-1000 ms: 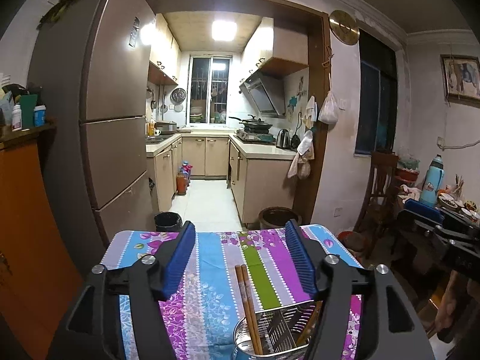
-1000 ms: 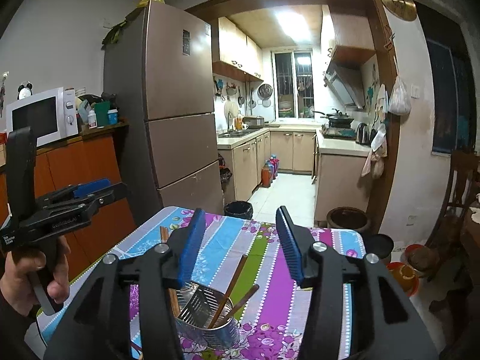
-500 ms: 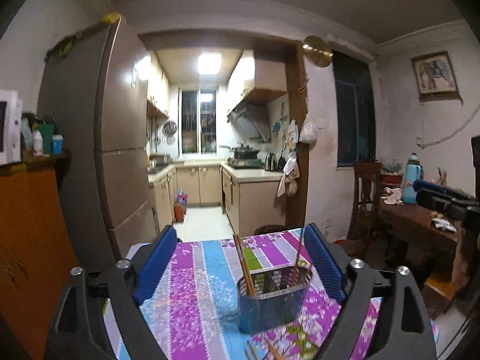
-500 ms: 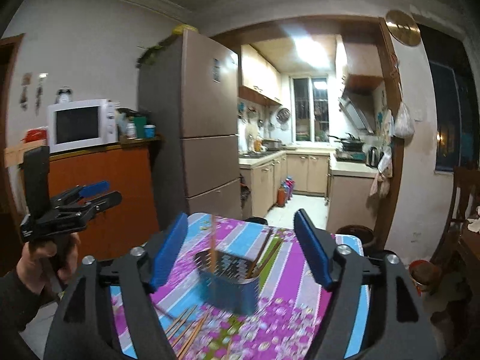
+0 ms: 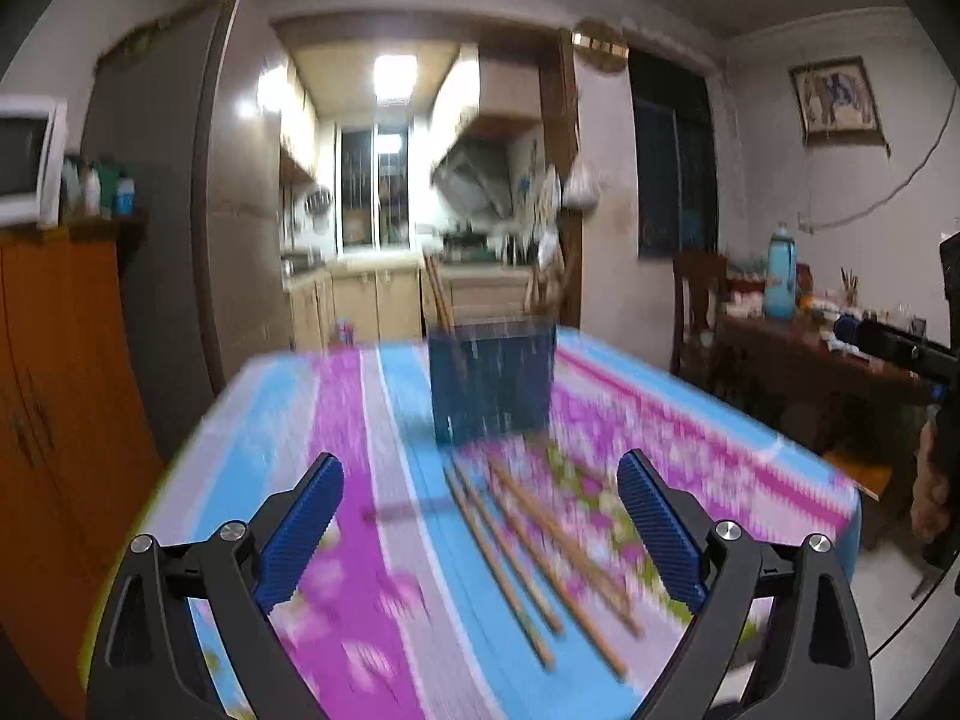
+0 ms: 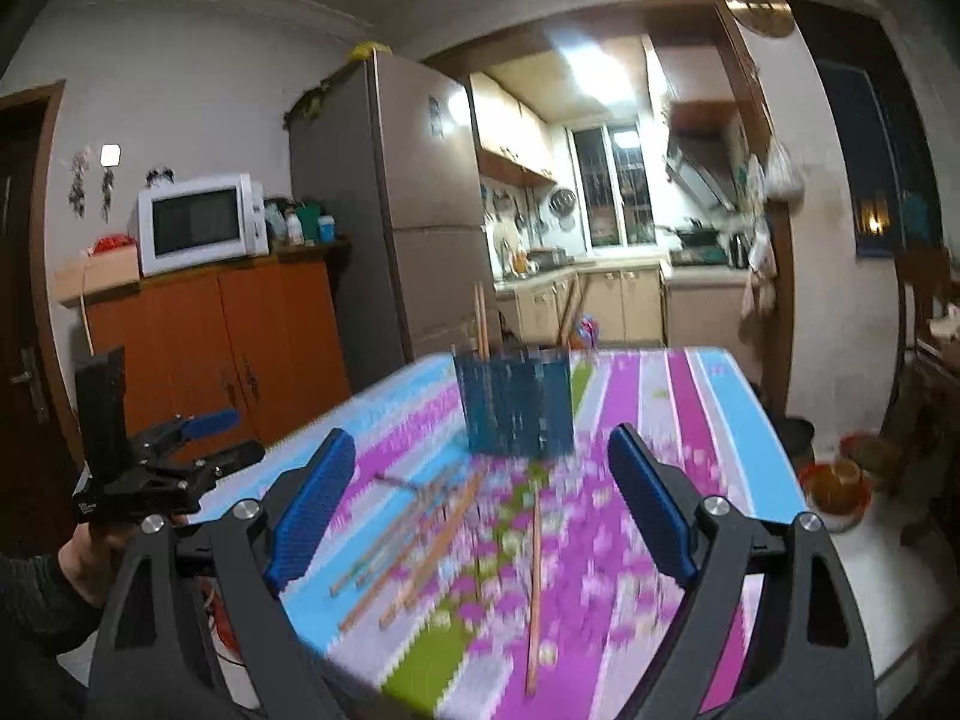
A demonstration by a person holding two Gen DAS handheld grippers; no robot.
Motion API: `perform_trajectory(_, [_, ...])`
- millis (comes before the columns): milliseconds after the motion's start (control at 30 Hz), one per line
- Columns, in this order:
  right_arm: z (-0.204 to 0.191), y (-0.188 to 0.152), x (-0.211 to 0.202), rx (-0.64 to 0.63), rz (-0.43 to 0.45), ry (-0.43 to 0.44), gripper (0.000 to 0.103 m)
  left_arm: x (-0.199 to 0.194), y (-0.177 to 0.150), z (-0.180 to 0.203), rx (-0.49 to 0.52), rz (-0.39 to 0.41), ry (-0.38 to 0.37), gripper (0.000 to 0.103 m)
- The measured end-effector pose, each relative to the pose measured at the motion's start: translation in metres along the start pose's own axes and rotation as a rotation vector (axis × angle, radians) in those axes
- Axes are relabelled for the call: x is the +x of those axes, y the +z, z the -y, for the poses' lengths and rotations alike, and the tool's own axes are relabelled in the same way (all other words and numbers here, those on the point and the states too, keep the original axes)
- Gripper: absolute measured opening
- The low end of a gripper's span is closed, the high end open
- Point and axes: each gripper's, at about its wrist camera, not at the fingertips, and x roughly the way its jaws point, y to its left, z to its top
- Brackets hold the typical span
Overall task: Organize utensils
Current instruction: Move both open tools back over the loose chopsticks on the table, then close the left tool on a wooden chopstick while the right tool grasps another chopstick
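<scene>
Both grippers stand wide, with nothing between the blue pads. The left gripper has just been opening, though its jaws have hardly widened in the last half second; the right gripper likewise. Each hangs over the near end of the table, above the striped floral cloth.

In the left wrist view the holder, a dark perforated box, stands on the cloth at 12 o'clock from the gripper. A few chopsticks rise from its rim. Loose chopsticks lie flat on the cloth between the holder and the gripper, running toward 5 o'clock. In the right wrist view the holder again sits at 12 o'clock, and loose chopsticks fan out at 7 o'clock from it, one lying apart and nearly straight.

No writing can be read: a small white mark on the left gripper's body at 9 o'clock in the right wrist view is too small, and the sticker on the fridge is blurred. Motion blur smears the cloth, the holder and the sticks, so their count is unclear. Only part of the hand holding the left gripper shows, cut off at the frame's edge.
</scene>
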Motion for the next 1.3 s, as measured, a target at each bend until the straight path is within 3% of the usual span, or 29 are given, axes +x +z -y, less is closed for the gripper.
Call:
perform_trajectory(133, [-0.002, -0.04, 0.008, 0.038, -0.081, -0.006, 0.055, 0.018, -0.05, 0.005, -0.031, -0.083, -0.014, 0.089])
perform_trajectory(367, [-0.008, -0.081, 0.014, 0.049, -0.147, -0.027, 0.051, 0.039, -0.093, 0.02, -0.02, -0.143, -0.048, 0.052])
perform_trajectory(700, [-0.004, -0.104, 0.014, 0.046, -0.184, -0.034, 0.041, 0.051, -0.107, 0.03, -0.016, -0.144, -0.021, 0.026])
perform_trajectory(867, [-0.008, -0.112, 0.022, 0.045, -0.204, -0.012, 0.035, 0.054, -0.112, 0.036, 0.013, -0.145, -0.001, 0.022])
perform_trajectory(1000, [-0.022, -0.119, 0.032, 0.027, -0.224, 0.021, 0.031, 0.055, -0.113, 0.032, 0.008, -0.143, 0.02, 0.013])
perform_trajectory(1300, [-0.063, -0.123, 0.066, -0.011, -0.23, 0.081, 0.021, 0.055, -0.113, 0.03, 0.002, -0.141, 0.028, 0.012])
